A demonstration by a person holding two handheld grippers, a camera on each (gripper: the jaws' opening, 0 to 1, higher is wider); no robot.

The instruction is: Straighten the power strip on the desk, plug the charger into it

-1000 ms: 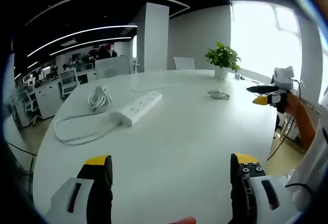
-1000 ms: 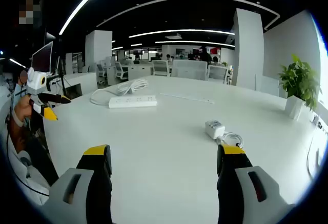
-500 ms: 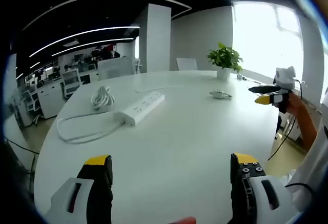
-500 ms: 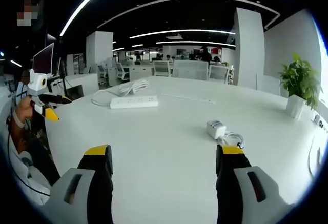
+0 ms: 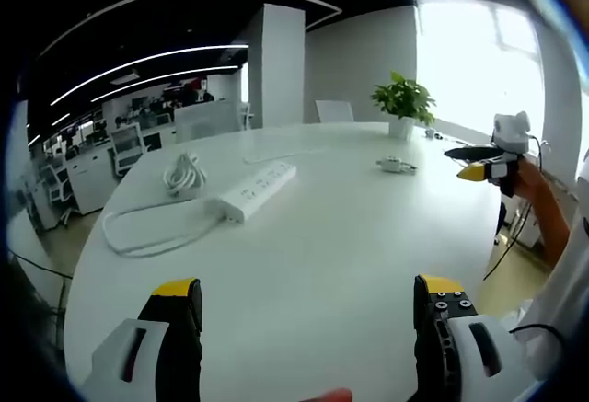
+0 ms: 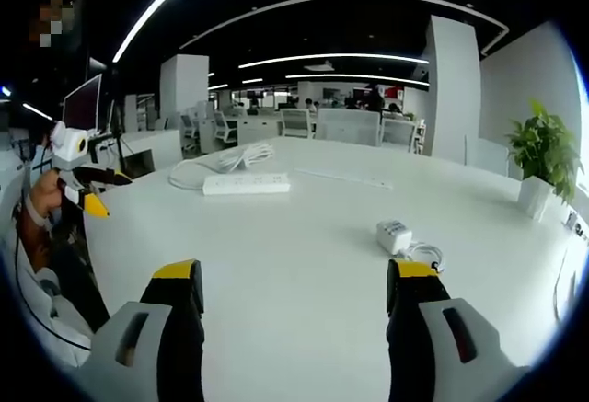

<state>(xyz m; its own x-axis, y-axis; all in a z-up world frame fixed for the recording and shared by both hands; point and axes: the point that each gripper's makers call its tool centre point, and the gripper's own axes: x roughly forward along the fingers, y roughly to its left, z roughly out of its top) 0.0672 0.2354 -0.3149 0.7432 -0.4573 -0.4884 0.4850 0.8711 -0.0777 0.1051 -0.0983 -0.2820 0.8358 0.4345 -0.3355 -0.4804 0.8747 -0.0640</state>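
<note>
White power strip (image 5: 257,190), white charger (image 6: 394,235), white bench (image 5: 313,255); green plant (image 5: 403,100); grippers black with yellow tips.

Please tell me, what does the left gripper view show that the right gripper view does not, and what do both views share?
Left gripper view: the power strip's cable loop lying toward the table's near edge, a bright window, and the right gripper open, held in a hand.

Right gripper view: a monitor and the left gripper open.

Both: the white table, power strip, coiled white cable, charger and potted plant.
</note>
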